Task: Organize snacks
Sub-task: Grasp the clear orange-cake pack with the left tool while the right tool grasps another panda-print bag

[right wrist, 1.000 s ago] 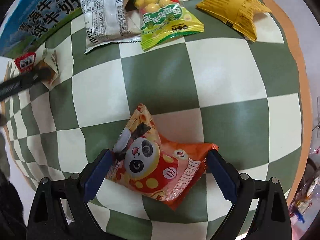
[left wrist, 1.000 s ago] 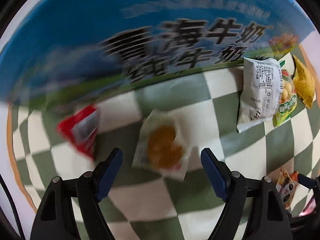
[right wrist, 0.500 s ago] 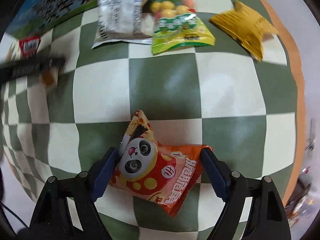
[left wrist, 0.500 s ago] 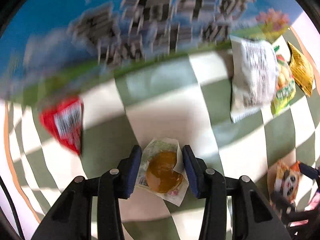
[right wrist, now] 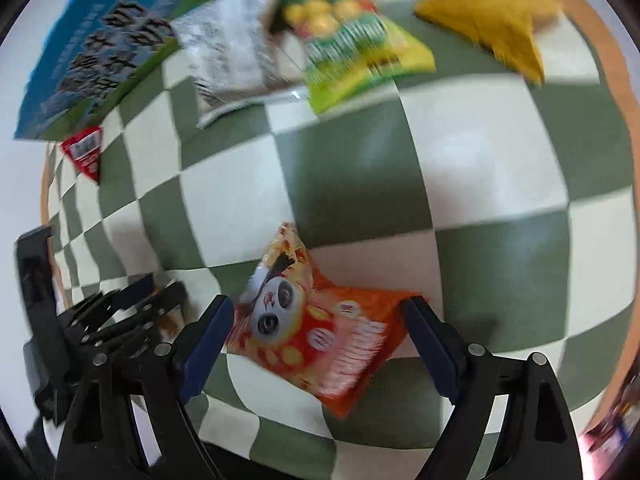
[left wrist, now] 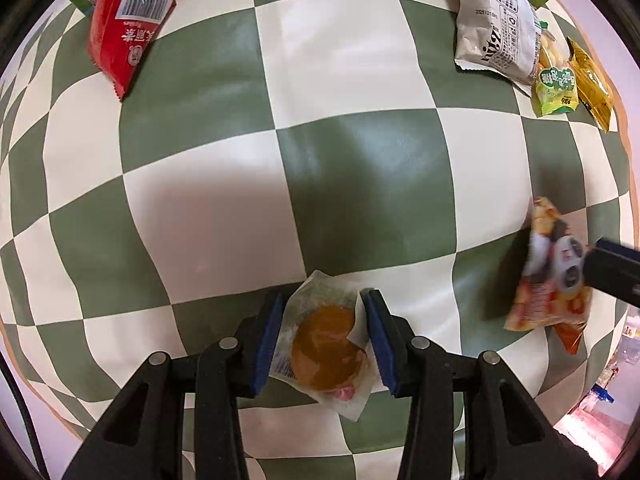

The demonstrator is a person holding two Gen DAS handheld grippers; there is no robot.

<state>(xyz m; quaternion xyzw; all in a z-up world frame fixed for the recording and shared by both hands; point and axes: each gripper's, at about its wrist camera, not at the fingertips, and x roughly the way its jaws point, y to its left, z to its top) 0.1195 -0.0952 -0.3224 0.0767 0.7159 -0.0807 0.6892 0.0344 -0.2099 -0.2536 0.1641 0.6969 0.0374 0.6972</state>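
Gripping a clear-wrapped pastry (left wrist: 326, 344) near centre, left gripper (left wrist: 325, 338) jaws pinch its sides. Right gripper (right wrist: 316, 334) jaws clasp the panda bag (right wrist: 316, 328). Both look light, soft, crushable; take them by the wrapper edges, gently, above the desk (left wrist: 360, 168).

Clear-wrapped brown pastry (left wrist: 326, 346) and orange panda snack bag (right wrist: 320, 330) lie flat, well apart.

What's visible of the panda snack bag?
The panda snack bag is an orange-red glossy foil pouch with a cartoon panda face, yellow dots and white lettering. It's sealed, puffy and skewed diagonally, with one corner pointing away. The right hand-held gripper has a blue pad at each end. Whether it rests on the checkered cloth is unclear.
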